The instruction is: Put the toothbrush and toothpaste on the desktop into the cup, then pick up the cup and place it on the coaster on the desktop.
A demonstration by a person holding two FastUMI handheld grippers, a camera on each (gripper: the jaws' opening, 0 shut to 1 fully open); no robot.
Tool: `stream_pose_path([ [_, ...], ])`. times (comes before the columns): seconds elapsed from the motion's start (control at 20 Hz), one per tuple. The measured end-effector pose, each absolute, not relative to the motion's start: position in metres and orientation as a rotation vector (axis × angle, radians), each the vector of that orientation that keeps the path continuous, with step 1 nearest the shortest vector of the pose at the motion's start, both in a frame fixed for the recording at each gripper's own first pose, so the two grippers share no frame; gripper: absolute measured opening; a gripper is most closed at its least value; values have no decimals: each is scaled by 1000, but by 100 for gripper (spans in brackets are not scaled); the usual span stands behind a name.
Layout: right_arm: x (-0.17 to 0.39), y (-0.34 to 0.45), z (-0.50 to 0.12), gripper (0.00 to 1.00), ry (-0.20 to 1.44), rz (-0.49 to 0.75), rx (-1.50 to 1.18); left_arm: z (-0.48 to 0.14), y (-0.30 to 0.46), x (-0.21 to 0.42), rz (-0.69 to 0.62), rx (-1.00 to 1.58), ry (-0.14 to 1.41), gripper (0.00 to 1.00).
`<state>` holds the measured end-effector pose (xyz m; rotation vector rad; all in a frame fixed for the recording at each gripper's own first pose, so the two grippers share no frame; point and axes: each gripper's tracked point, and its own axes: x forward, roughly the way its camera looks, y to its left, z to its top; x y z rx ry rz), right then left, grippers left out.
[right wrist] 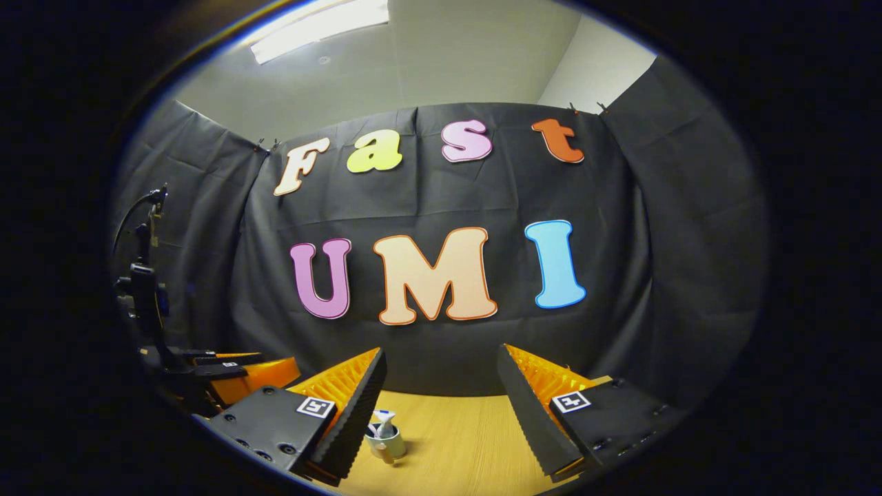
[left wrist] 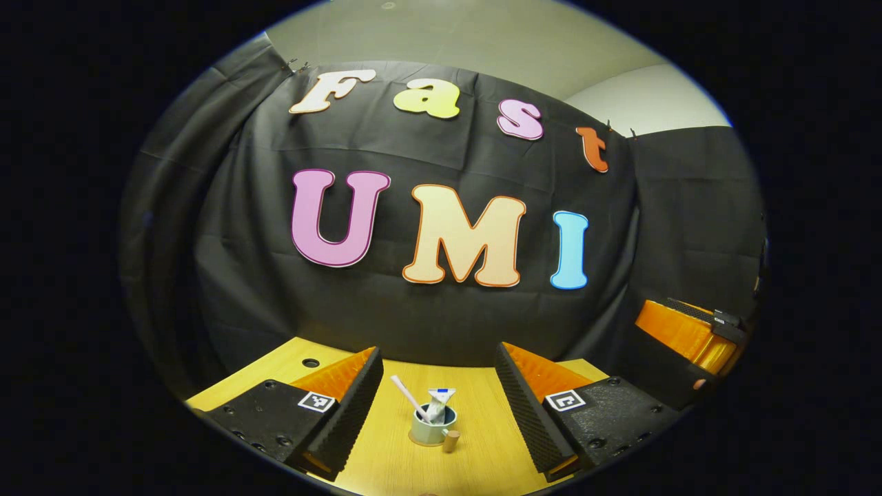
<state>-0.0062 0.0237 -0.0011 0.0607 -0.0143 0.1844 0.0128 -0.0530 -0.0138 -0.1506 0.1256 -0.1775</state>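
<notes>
A pale cup (left wrist: 431, 427) stands upright on the wooden desktop (left wrist: 482, 455), ahead of and between my left gripper's fingers. A white toothbrush (left wrist: 408, 395) and a toothpaste tube (left wrist: 439, 399) stick out of it. Its stubby handle (left wrist: 451, 441) points toward me. A thin tan edge shows under its base; I cannot tell if that is the coaster. My left gripper (left wrist: 439, 351) is open, well short of the cup. My right gripper (right wrist: 441, 351) is open too; there the cup (right wrist: 386, 446) with the toothpaste tube (right wrist: 383, 421) sits by its left finger, untouched.
The right gripper (left wrist: 689, 334) hovers at the far right of the left gripper view. The left gripper (right wrist: 238, 372) shows low on the left of the right gripper view. A black stand (right wrist: 145, 289) with a cable rises there. A cable hole (left wrist: 311, 362) lies in the desk's left part.
</notes>
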Motion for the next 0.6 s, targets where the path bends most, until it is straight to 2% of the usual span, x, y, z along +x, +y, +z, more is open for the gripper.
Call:
stream_pose_path([
  [0.6,-2,24,11,98,-41,171,10,-6,-69,27,-222,-173,108,94],
])
